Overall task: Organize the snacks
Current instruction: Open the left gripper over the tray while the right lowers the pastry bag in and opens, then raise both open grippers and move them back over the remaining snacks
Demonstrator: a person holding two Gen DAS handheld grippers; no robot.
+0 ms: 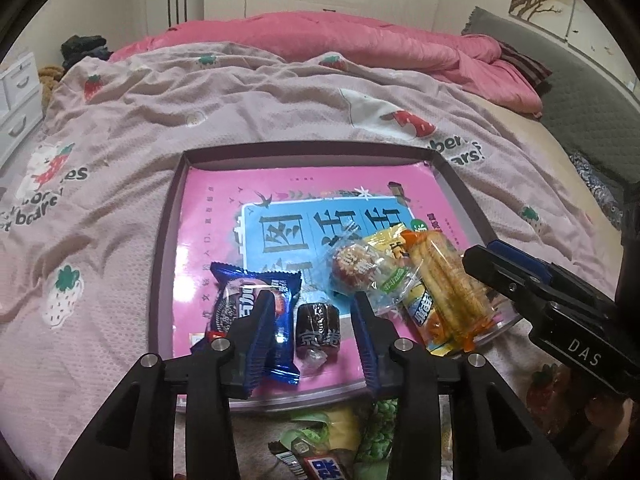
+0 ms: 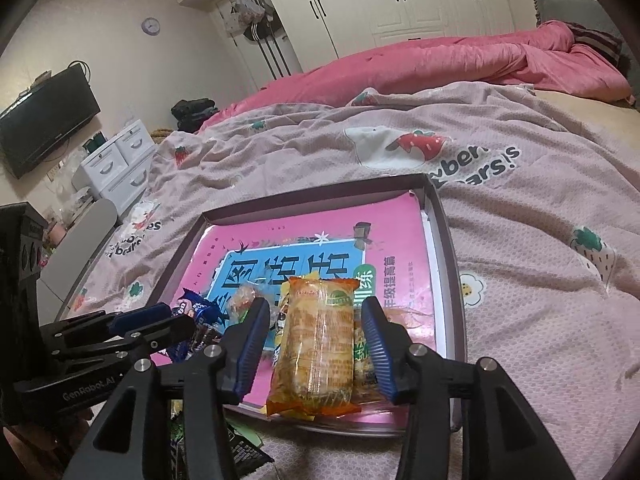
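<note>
Orange crinkly biscuit packet [image 2: 316,344] lies in the shallow pink-lined tray [image 2: 452,248] on the bed, free between the right gripper [image 2: 316,320]'s parted fingers, while the left gripper [image 1: 312,300]'s fingers stand apart over a small dark wrapped sweet [image 1: 318,326], apparently just released there.

The left hand-held gripper [image 1: 316,320] is a matte black plastic frame of two angular, forked arms, each pinned with round silver screw heads at its joints. Its two fingers carry ribbed blue pads [image 1: 258,344] along their inner faces. The right hand-held gripper [image 2: 316,340] is built alike: black struts, silver pivot screws, blue ridged pads [image 2: 378,348] on black tapered fingers. Seen from the side at 3 o'clock in the left wrist view, its black body bears white letters "DAS"; at 8 o'clock in the right wrist view, the left one's body reads "GenRobot.AI" in white.
</note>
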